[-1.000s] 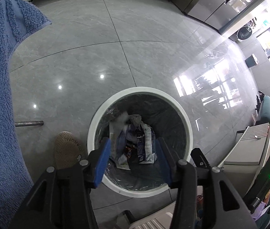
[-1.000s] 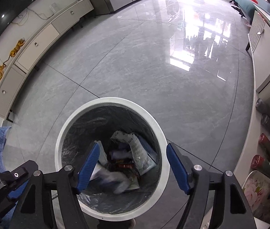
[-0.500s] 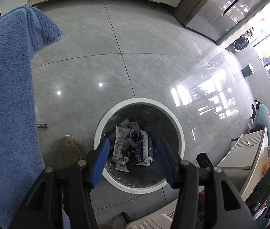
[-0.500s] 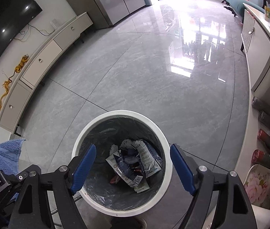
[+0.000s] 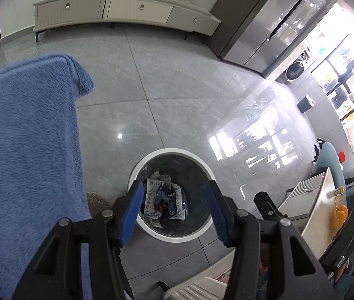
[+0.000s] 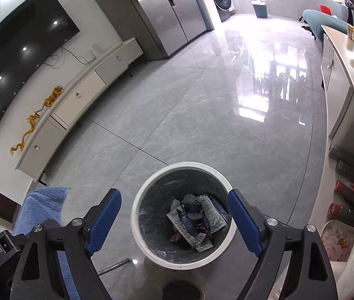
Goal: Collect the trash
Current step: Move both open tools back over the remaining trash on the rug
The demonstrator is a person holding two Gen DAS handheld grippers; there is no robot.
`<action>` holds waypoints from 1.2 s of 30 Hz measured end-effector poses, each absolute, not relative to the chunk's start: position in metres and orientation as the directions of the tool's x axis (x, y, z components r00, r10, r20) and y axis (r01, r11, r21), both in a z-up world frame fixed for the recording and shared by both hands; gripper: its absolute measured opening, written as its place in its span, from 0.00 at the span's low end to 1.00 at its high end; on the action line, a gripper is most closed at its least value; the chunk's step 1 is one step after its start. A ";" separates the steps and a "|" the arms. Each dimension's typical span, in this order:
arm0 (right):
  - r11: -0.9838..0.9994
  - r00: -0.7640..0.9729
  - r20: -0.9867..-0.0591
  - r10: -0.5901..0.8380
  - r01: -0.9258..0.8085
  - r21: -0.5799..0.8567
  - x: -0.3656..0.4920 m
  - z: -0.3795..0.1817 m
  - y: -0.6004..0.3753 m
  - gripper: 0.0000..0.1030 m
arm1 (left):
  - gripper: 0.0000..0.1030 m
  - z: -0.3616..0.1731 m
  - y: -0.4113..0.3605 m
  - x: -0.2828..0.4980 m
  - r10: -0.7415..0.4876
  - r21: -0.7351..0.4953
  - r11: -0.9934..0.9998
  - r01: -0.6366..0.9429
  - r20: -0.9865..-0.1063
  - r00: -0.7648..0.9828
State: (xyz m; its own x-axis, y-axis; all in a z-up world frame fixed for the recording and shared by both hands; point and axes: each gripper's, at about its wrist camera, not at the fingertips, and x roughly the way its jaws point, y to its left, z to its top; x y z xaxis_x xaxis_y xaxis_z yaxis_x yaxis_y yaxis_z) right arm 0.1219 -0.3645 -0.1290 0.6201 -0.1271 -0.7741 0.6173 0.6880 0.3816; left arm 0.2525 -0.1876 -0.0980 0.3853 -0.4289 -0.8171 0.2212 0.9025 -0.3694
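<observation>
A round white trash bin point(image 5: 152, 161) with a dark liner stands on the grey tile floor; it also shows in the right wrist view point(image 6: 184, 167). Crumpled wrappers and packets point(image 5: 164, 200) lie at its bottom, seen too in the right wrist view point(image 6: 196, 221). My left gripper point(image 5: 174, 210) is open and empty, high above the bin. My right gripper point(image 6: 174, 221) is open and empty, also high above the bin.
A blue towel point(image 5: 24, 150) hangs close on the left. A slipper point(image 5: 97, 201) lies beside the bin. A white counter point(image 6: 351, 80) with bottles point(image 6: 346, 187) under it runs along the right. A low TV cabinet point(image 5: 127, 12) stands at the far wall.
Both grippers have risen away from the bin, which looks smaller now. The dropped trash has settled at the bottom. Both stay open.
</observation>
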 end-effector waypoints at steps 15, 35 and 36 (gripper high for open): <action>0.814 0.826 -0.546 -0.138 0.409 0.413 0.075 -0.007 -0.295 0.99 | 0.48 0.014 -0.074 0.173 -0.421 -0.353 0.904 0.242 -0.635 0.648; 0.942 0.972 -0.231 0.042 0.039 0.333 0.019 0.098 -0.192 1.00 | 0.57 0.107 0.228 0.038 -0.094 -0.247 0.968 -0.031 -0.476 0.874; 0.945 0.973 -0.226 0.047 0.029 0.325 0.019 0.099 -0.188 1.00 | 0.57 0.106 0.246 0.030 -0.070 -0.250 0.967 -0.057 -0.471 0.879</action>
